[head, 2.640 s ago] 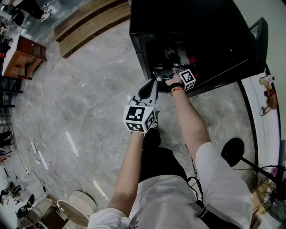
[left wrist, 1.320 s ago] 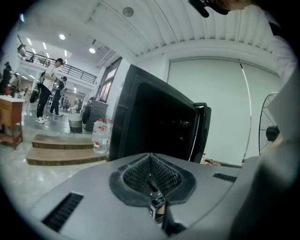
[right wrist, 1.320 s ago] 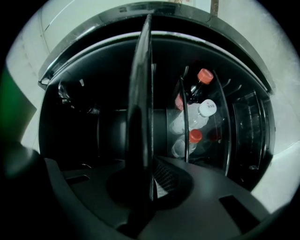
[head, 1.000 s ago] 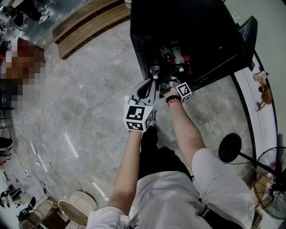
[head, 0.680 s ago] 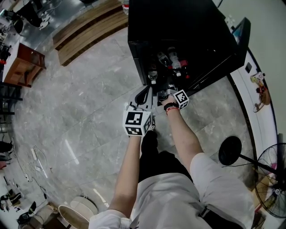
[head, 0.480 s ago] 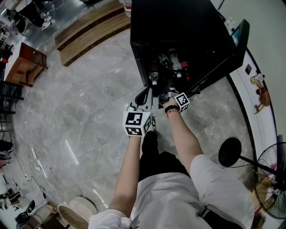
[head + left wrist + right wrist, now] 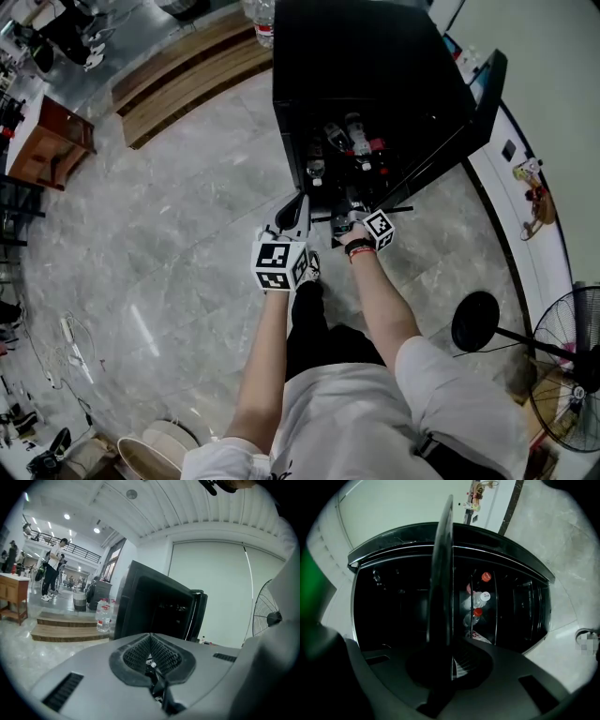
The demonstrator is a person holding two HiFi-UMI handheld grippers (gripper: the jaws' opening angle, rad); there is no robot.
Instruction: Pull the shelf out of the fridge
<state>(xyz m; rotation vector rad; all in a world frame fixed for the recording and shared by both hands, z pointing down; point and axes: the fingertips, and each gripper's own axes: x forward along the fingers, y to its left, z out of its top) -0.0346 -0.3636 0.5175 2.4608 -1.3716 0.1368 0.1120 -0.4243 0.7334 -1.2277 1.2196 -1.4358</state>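
Clamped with the right gripper [image 7: 450,665] on the near edge of the thin, dark, flat fridge shelf [image 7: 443,573], pinched almost fully closed because so slim a panel leaves hardly any gap. Seen edge-on in the right gripper view, reaching from the grip back into the tall black fridge [image 7: 375,66]. Judged partly drawn out, with the far end inside the cabinet. Gripped at the front edge probably to keep the pull straight along the runners and the panel level.

Swung wide to the right side, the black fridge door [image 7: 459,122], leaving the opening free for the shelf's travel. Stored deeper in, behind the held edge: clear plastic bottles with red and white caps [image 7: 480,602]. Cannot tell whether resting on this shelf or another, so worth a slow, level pull.

Held apart to the left, over the grey marble floor [image 7: 169,216], the left gripper [image 7: 151,651]: closed on nothing, aimed at the fridge's side, seemingly in reserve to support the shelf once free.
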